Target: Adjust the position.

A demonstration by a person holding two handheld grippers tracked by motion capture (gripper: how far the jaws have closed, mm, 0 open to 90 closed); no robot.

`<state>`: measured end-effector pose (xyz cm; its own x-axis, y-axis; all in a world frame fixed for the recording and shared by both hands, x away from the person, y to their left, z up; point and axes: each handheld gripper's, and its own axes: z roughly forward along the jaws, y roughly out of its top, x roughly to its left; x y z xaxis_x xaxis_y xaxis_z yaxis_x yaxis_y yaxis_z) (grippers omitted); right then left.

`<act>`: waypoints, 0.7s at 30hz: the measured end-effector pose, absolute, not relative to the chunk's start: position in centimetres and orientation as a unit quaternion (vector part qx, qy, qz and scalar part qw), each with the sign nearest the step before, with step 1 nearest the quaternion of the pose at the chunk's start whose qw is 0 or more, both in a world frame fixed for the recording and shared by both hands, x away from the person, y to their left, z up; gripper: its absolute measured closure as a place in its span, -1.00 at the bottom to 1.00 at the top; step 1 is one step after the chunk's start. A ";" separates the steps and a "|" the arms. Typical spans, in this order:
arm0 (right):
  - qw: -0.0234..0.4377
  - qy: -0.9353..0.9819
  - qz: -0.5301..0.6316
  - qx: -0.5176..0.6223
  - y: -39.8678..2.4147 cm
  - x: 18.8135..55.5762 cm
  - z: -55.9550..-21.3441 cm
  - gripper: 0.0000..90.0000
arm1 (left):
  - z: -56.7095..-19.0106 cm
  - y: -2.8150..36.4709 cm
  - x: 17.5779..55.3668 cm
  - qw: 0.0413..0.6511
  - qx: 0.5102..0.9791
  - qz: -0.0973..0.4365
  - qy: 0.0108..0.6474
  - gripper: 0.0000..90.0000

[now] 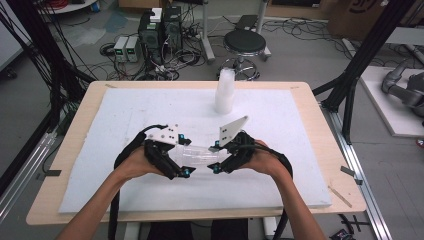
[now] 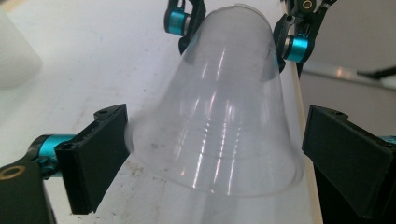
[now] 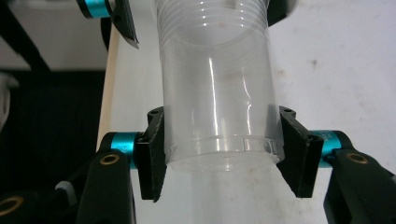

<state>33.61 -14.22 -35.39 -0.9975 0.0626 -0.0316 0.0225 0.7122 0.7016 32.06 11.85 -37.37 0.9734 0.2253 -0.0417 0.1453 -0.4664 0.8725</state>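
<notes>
On the wooden tabletop [image 1: 320,150] lies one white foam mat [image 1: 125,120]. Two black hand-held grippers are there, a left hand-held gripper [image 1: 186,156] and a right hand-held gripper [image 1: 215,158]. One clear plastic cup [image 1: 200,156] lies between them. One upright stack of white plastic cups [image 1: 225,91] stands farther back; how many cups it holds cannot be told.

Showing bare forearms, wearing no sleeves; gripping black two-jaw left gripper [image 1: 186,156] and right gripper [image 1: 216,157], each bearing teal collars, brass screws, grey three-cornered plate, trailing black cable.
</notes>
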 end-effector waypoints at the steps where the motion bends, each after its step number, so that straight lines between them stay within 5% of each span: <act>1: 0.023 0.910 0.413 0.035 -15.0 33.5 -35.6 -0.06 | -37.5 12.2 31.9 0.523 0.844 0.045 0.114 -0.82; 11: 0.020 0.842 0.536 0.064 -16.9 32.6 -37.3 -0.05 | -39.0 13.7 31.2 0.659 0.741 0.045 0.121 -0.82; 21: 0.010 0.811 0.582 0.062 -17.4 32.3 -38.4 -0.05 | -39.8 13.6 31.4 0.693 0.711 0.030 0.111 -0.81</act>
<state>32.32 -17.44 -38.41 -0.9922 0.1115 0.0556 0.0883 0.3145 0.9451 31.37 13.64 -39.75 0.9736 0.1998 -0.1102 0.1153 -0.0140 0.9932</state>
